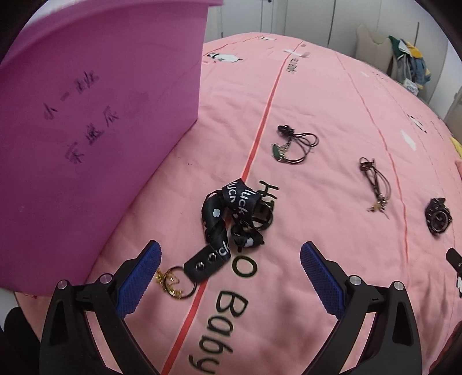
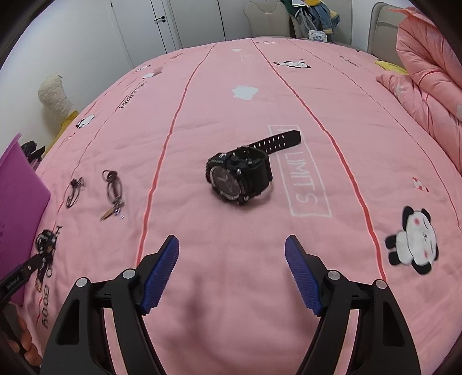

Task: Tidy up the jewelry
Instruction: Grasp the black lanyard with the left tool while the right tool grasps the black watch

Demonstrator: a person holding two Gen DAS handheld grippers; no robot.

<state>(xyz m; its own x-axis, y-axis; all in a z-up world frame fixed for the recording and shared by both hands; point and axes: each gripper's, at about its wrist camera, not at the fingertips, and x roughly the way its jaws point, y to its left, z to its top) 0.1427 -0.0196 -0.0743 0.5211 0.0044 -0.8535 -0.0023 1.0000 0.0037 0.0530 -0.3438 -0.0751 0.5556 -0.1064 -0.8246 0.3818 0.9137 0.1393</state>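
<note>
A black "luck" lanyard (image 1: 231, 219) with a gold charm ring (image 1: 173, 281) lies bunched on the pink bedspread, just ahead of my open, empty left gripper (image 1: 229, 266). A purple box (image 1: 95, 129) stands to its left. Farther off lie a black cord necklace with a green pendant (image 1: 291, 144), a brown cord necklace (image 1: 375, 184) and a black wristwatch (image 1: 437, 216). In the right wrist view the watch (image 2: 239, 173) lies ahead of my open, empty right gripper (image 2: 231, 256). The brown necklace (image 2: 112, 190), the other necklace (image 2: 73, 191) and the lanyard (image 2: 44, 245) lie to its left.
The bedspread (image 2: 231, 95) has red stripes, printed letters and panda pictures. A folded pink quilt (image 2: 427, 75) lies at the right. A plush toy (image 2: 56, 99) and a chair with clothes (image 2: 311, 17) stand beyond the bed. The purple box (image 2: 17, 202) shows at the left edge.
</note>
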